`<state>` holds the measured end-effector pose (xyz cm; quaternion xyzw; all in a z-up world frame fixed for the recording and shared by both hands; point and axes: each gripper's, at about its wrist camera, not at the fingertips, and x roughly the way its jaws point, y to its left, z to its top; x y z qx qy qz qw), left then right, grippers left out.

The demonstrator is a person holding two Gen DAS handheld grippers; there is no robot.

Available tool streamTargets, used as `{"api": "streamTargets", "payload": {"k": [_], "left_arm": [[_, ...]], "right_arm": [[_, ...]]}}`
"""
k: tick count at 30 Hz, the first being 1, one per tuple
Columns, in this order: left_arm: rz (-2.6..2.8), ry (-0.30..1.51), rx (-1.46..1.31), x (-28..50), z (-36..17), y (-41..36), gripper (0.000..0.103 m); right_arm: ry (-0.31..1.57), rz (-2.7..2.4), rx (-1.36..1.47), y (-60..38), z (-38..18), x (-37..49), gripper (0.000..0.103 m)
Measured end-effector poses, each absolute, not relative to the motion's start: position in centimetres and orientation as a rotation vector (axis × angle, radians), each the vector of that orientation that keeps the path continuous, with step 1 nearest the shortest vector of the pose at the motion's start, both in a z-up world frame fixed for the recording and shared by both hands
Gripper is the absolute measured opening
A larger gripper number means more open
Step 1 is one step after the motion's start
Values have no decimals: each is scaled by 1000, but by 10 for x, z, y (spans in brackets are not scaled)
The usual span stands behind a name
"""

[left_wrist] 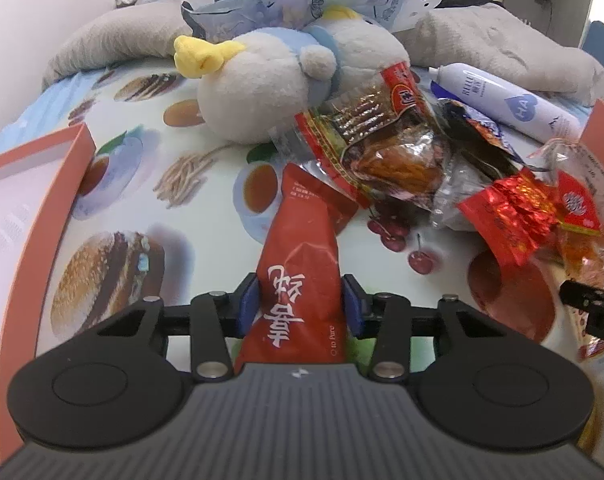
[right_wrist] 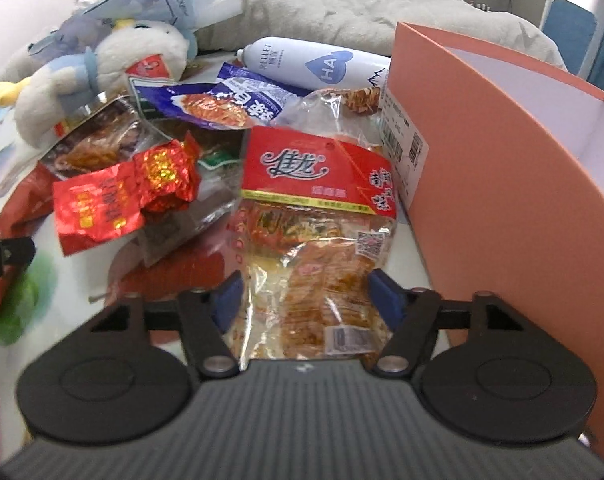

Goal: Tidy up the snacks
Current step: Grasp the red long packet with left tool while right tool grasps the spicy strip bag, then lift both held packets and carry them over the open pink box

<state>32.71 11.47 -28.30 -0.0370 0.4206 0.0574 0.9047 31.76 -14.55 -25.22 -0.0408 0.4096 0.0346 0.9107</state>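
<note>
My left gripper (left_wrist: 300, 302) is shut on a long red snack pouch (left_wrist: 302, 256) with white characters, which points away over the food-print cloth. My right gripper (right_wrist: 308, 300) is shut on a clear noodle-snack bag with a red header (right_wrist: 316, 220), next to the orange box wall. A heap of snack packets lies between them: a red foil packet (left_wrist: 510, 216) (right_wrist: 113, 196), a clear bag of brown snacks (left_wrist: 378, 148), a blue-and-white packet (right_wrist: 229, 100).
An orange box (left_wrist: 33, 200) stands at the left in the left wrist view, and another orange box (right_wrist: 502, 160) at the right in the right wrist view. A plush toy (left_wrist: 269, 80), a white tube (left_wrist: 510, 100) and a grey blanket (left_wrist: 502, 40) lie behind the heap.
</note>
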Motion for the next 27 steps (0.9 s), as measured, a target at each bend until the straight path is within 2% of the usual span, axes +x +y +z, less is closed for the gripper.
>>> {"api": "streamTargets", "payload": {"k": [4,7,27], "left_arm": [[103,876,-111,314,-280,112,46],[94,877,-131,303,-277,108,45],[53,870,-288,221,-224,75,44]], "right_arm": [[857,101,-90,-146,-249,311,54],[861,119,-97,-145,-245,304,51],[888,258,-65,-156,-195,252,51]]}}
